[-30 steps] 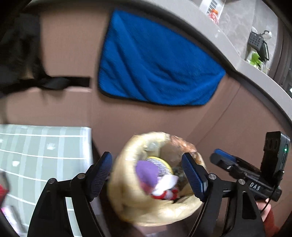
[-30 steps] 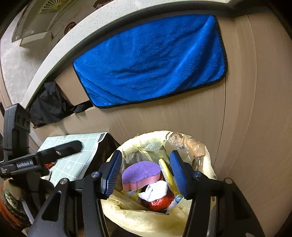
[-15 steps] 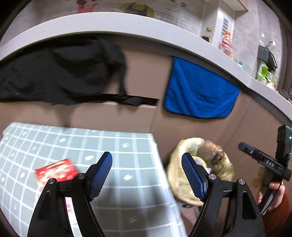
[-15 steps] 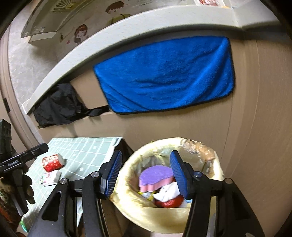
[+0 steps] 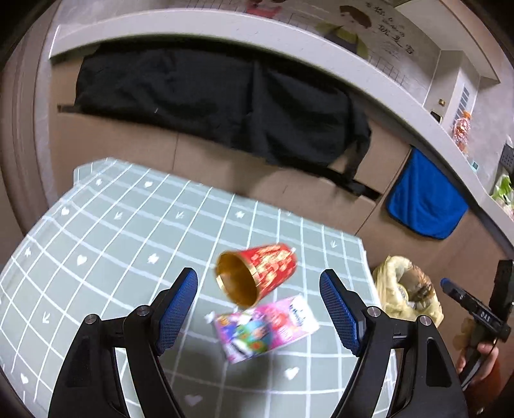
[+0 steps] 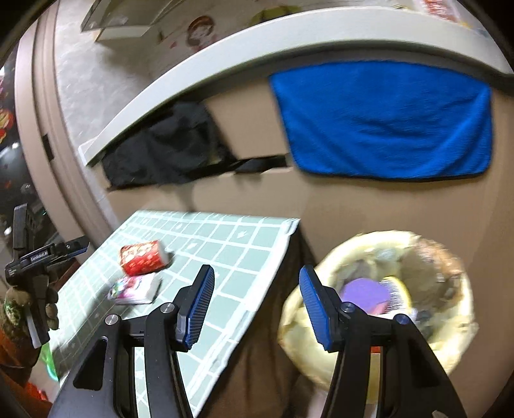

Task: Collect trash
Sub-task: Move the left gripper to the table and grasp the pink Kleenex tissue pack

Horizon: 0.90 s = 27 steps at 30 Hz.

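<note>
A red paper cup (image 5: 257, 273) lies on its side on the green checked tablecloth (image 5: 128, 225), its gold mouth toward me. A pink carton (image 5: 266, 328) lies flat just in front of it. My left gripper (image 5: 258, 308) is open and empty, hovering above the two. Both also show in the right wrist view: the cup (image 6: 143, 257) and the carton (image 6: 135, 289). My right gripper (image 6: 255, 305) is open and empty, over the gap between the table edge and the trash bin (image 6: 433, 276), which has a yellow liner and holds a purple sponge (image 6: 364, 294).
A blue towel (image 6: 382, 119) and a black cloth (image 5: 208, 96) hang on the brown cabinet front behind the table. The bin (image 5: 404, 289) stands right of the table edge. The white counter edge (image 5: 225, 25) runs above.
My left gripper has swung left from above the bin to over the table, now above the cup and carton. My right gripper has pulled back and left from the bin. Both stay open.
</note>
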Motion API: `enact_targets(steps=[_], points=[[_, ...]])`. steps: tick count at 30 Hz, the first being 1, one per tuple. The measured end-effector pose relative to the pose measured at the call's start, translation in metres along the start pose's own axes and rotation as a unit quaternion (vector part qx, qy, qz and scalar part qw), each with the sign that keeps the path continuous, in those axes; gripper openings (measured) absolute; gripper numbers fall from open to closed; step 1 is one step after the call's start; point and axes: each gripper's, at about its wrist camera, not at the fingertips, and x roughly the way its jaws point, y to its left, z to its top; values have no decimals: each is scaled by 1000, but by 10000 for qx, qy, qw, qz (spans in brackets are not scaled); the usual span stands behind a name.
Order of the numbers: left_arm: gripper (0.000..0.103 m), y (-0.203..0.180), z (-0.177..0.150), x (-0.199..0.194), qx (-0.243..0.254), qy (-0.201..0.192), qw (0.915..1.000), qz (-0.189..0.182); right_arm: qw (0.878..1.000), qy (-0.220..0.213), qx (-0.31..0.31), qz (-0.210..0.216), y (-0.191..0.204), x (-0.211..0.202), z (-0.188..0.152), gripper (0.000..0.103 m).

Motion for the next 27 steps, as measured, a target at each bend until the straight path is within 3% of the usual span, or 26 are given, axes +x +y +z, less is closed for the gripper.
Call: enact_targets(steps=[5,8,12,15,19,23,27], points=[[79,5,-16,32,355,670,9953,-609,9997,97,-84,209,21,15,0,53],[79,3,-18,54,559,862,9928,-619,9996,155,-117,226,28,18,-1,53],[79,11,-16,83,402,1177,9892,-781,9995,221,-165,164,33,15,-6,53],[79,4,-25,83,492,1383,9834,-1064,9994,250,-206,82,34,10,-10,53],[79,-19,-44,67,978,1654,9702,-1476,9993,316,-167,46,30,10,-15,53],[79,-45,-56,49,1447,1474,9728,-1045,9993,327,18,175,27,15,-17,53],[79,-55,-52,61,1656,1313,9755,-614,9990,371,62,253,30,20,-22,53]])
